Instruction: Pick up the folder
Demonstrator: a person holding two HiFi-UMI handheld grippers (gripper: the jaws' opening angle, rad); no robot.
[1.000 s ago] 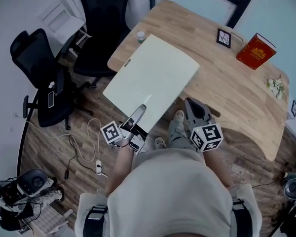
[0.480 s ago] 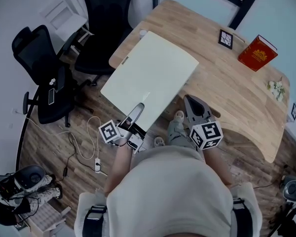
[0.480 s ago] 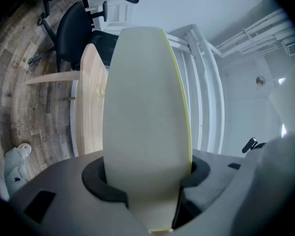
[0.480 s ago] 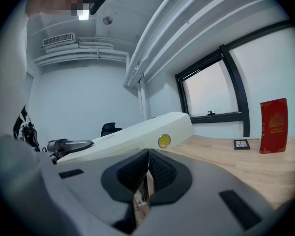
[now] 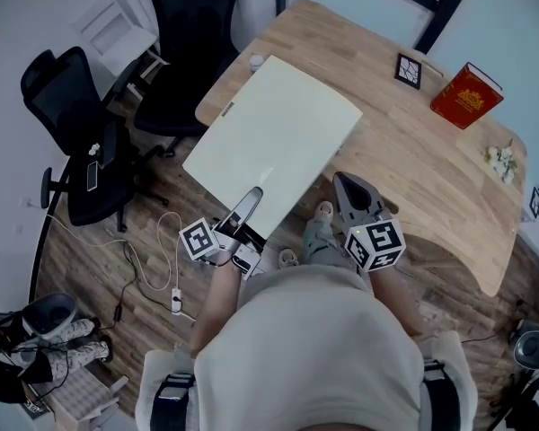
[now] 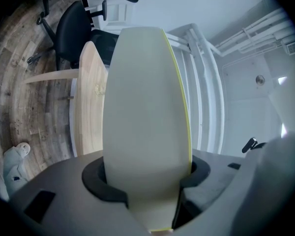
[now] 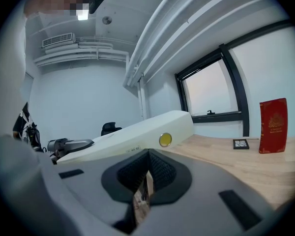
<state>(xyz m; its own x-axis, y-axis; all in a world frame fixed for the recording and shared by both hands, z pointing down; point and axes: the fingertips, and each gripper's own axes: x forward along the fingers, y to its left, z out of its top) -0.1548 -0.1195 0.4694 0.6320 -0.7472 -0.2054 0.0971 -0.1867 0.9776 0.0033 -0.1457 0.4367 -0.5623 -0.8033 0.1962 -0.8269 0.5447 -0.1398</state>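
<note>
Pale folder gripped at near edge by left tongs; right tongs closed, empty

Red book, small frame on wooden table; black chair nearby.

Item count: one folder; two grippers, left gripper and right gripper; two office chairs; one table; one red book; one small framed picture.

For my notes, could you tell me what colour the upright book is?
The book is red with gold print; head view.
</note>
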